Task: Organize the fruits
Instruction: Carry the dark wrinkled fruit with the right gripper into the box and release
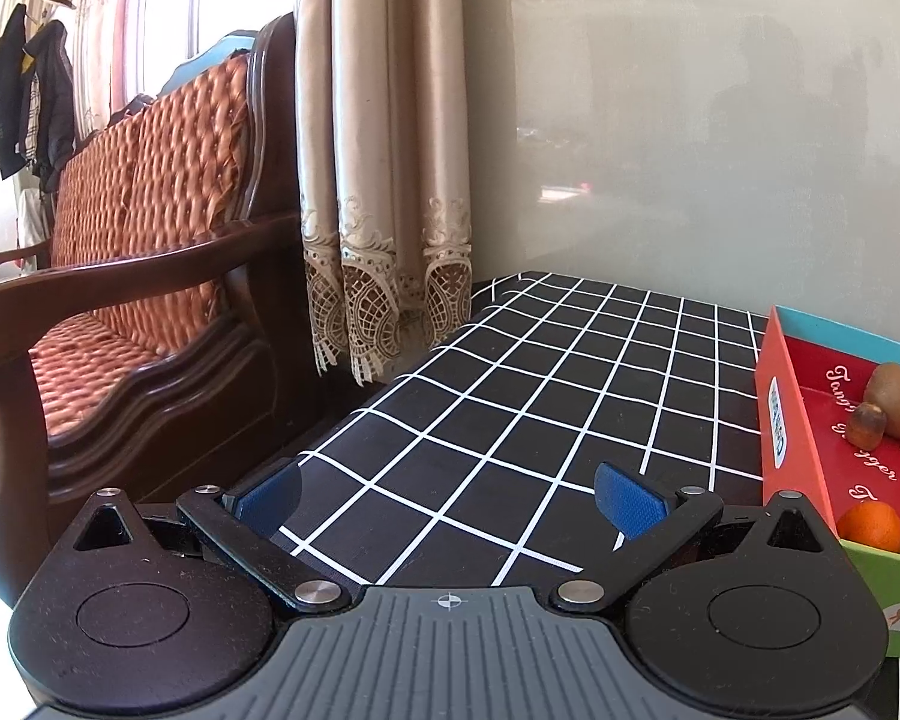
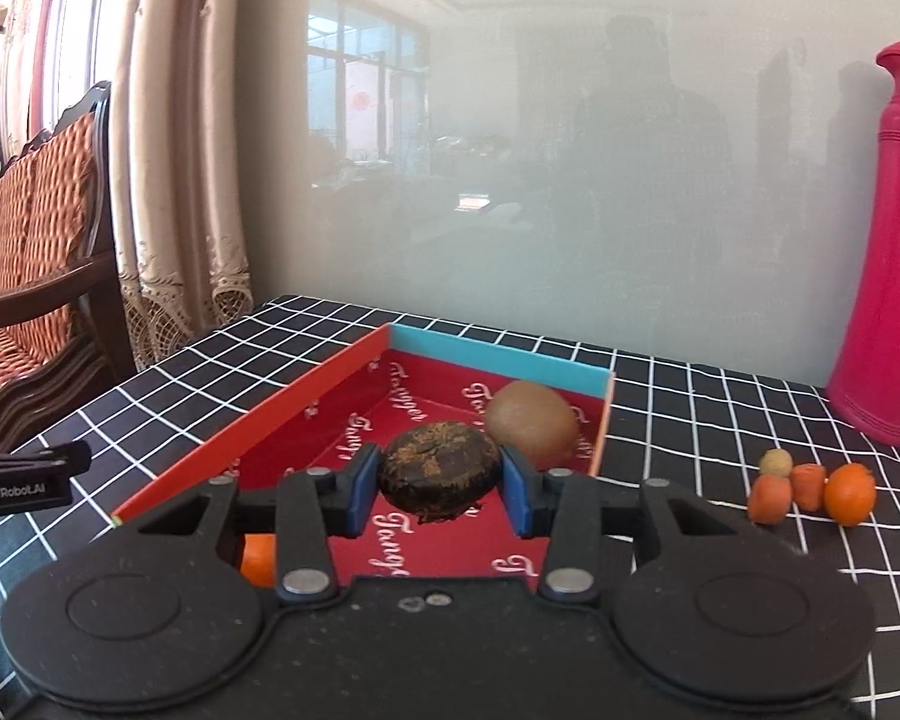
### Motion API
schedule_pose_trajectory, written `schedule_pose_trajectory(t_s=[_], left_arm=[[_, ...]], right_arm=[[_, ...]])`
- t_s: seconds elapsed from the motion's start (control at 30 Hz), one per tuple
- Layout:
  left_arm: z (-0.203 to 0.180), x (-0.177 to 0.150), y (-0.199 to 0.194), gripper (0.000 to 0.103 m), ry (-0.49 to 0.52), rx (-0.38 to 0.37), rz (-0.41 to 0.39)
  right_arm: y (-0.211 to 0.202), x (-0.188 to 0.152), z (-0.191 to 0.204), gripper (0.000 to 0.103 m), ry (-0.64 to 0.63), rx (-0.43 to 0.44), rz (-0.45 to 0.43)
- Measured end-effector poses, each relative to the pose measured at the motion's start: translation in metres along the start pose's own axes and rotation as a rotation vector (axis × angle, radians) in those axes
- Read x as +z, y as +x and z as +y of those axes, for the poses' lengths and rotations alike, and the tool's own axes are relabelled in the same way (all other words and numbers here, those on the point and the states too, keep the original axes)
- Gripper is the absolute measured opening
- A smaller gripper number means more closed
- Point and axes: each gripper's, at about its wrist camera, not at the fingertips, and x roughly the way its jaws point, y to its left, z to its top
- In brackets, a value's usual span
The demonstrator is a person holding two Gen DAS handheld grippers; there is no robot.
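Observation:
In the right wrist view my right gripper [image 2: 441, 483] is shut on a dark brown round fruit [image 2: 441, 468] and holds it over the red box [image 2: 258, 420]. A brown kiwi [image 2: 531, 425] lies at the box's far end and an orange [image 2: 258, 558] shows at its near left. Outside the box, to the right, lie small orange fruits [image 2: 849, 493] and a pale round one [image 2: 776, 463]. In the left wrist view my left gripper [image 1: 450, 498] is open and empty over the checked cloth, left of the box [image 1: 780, 396], which holds the kiwi [image 1: 897, 399] and the orange [image 1: 870, 525].
A tall pink flask [image 2: 888, 252] stands at the back right of the table. A glossy wall panel [image 2: 540, 150] rises behind the table. A wooden armchair [image 1: 120, 300] and curtains [image 1: 384, 180] stand past the table's left edge.

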Motion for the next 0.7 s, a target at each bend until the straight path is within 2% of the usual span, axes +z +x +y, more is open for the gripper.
schedule_pose_trajectory(t_s=[0.2, 0.3, 0.5, 0.6, 0.67, 0.7], left_arm=[[-0.003, -0.001, 0.001, 0.103, 0.007, -0.003, 0.003], [-0.006, 0.0, -0.001, 0.103, 0.013, -0.007, 0.002], [-0.013, 0.003, -0.008, 0.103, 0.003, -0.02, -0.021], [-0.02, 0.004, -0.011, 0.103, 0.009, -0.035, -0.027], [-0.024, 0.004, -0.013, 0.103, 0.014, -0.045, -0.03], [-0.026, 0.004, -0.014, 0.103, 0.016, -0.049, -0.032]], right_arm=[[0.006, -0.005, 0.009, 0.041, -0.024, 0.001, 0.029], [0.006, -0.007, 0.004, 0.05, -0.026, -0.016, 0.036], [-0.01, -0.003, -0.019, 0.054, 0.019, -0.058, -0.034], [-0.016, -0.004, -0.037, 0.062, 0.057, -0.103, -0.059], [-0.021, -0.004, -0.051, 0.073, 0.099, -0.132, -0.08], [-0.023, -0.005, -0.059, 0.073, 0.124, -0.144, -0.088]])
